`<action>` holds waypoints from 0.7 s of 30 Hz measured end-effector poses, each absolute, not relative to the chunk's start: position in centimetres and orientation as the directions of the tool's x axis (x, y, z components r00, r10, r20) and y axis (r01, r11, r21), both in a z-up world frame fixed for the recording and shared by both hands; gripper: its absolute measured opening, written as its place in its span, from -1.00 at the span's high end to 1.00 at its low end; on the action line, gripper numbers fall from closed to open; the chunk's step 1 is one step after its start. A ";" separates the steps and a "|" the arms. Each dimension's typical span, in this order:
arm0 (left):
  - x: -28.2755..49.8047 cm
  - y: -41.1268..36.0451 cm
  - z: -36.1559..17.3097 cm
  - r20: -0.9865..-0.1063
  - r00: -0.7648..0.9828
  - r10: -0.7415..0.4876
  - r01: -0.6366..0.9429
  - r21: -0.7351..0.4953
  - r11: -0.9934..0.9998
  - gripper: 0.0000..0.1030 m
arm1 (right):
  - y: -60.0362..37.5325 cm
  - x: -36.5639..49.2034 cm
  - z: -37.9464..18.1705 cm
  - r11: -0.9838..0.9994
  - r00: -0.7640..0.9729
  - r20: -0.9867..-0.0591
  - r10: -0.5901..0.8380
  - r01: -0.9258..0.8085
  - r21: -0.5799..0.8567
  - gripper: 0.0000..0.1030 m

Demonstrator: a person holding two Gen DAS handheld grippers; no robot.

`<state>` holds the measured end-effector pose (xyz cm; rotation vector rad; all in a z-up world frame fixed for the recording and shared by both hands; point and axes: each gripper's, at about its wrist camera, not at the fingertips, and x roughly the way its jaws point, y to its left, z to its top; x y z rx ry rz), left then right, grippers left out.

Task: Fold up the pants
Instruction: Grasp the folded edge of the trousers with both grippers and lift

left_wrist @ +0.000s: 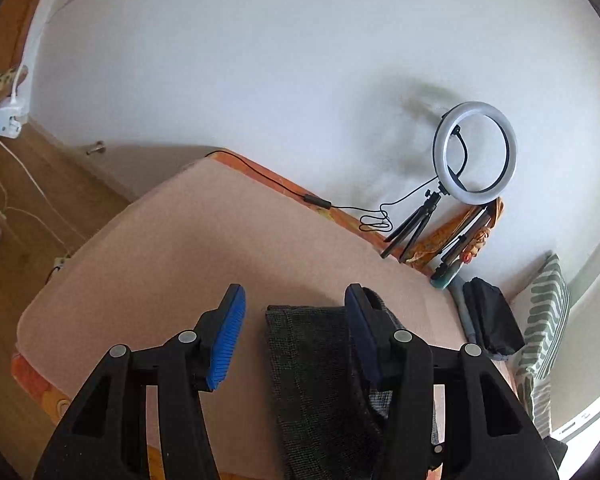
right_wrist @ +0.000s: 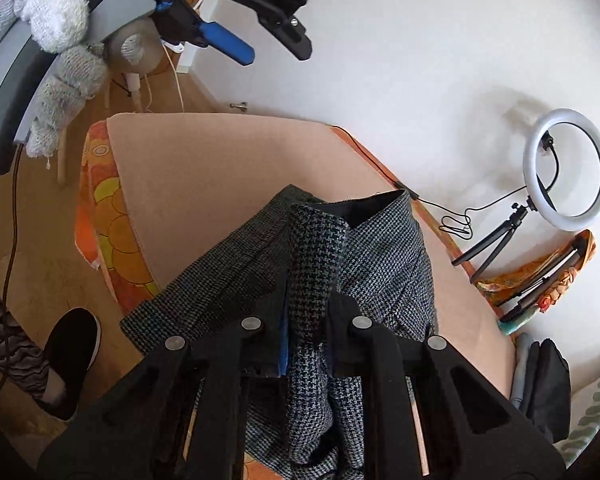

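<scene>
Houndstooth pants [right_wrist: 320, 264] sit pinched in the right hand-held gripper [right_wrist: 306, 344]; the left hand-held gripper [left_wrist: 296, 336] gapes wide.

pants [right_wrist: 364, 248] lie on bench [right_wrist: 220, 160]; ring light [right_wrist: 566, 168] behind at wall, bag [right_wrist: 548, 388] right of bench.

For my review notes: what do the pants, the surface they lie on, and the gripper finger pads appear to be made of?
Pants: a thick woven cloth, likely wool-type, matte, judging by the dark and grey houndstooth weave.
Table cover: a peach fabric or felt-like sheet, matte, with a fine even texture and no sheen; it lies over a patterned orange cloth.
Finger pads: blue, ribbed, probably rubber or soft plastic, on black plastic-looking fingers.
</scene>
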<state>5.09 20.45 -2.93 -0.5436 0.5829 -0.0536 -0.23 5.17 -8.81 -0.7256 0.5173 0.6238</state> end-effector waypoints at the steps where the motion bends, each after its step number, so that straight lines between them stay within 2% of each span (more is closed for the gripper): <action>1: 5.1 20.5 -3.0 -0.511 0.837 -0.197 -0.103 -0.500 0.860 0.02 | 5.5 -0.3 -9.2 0.574 0.682 -0.640 0.353 -0.698 -0.427 0.75; 7: 5.5 19.6 -3.4 -0.530 0.823 -0.203 -0.093 -0.479 0.873 0.02 | 6.6 -0.1 -11.3 0.531 0.593 -0.689 0.416 -0.774 -0.346 0.75; 13: 6.9 16.1 -4.9 -0.584 0.767 -0.265 -0.021 -0.436 0.900 0.02 | 6.5 -0.9 -12.5 0.500 0.529 -0.713 0.460 -0.818 -0.284 0.72; 17: 7.5 13.5 -6.2 -0.625 0.719 -0.303 0.032 -0.406 0.913 0.02 | 5.0 -0.1 -11.2 0.514 0.445 -0.719 0.534 -0.846 -0.141 0.49; 21: 7.6 11.9 -6.9 -0.648 0.695 -0.311 0.052 -0.386 0.921 0.02 | 2.3 -0.7 -9.8 0.483 0.353 -0.702 0.618 -0.876 -0.015 0.35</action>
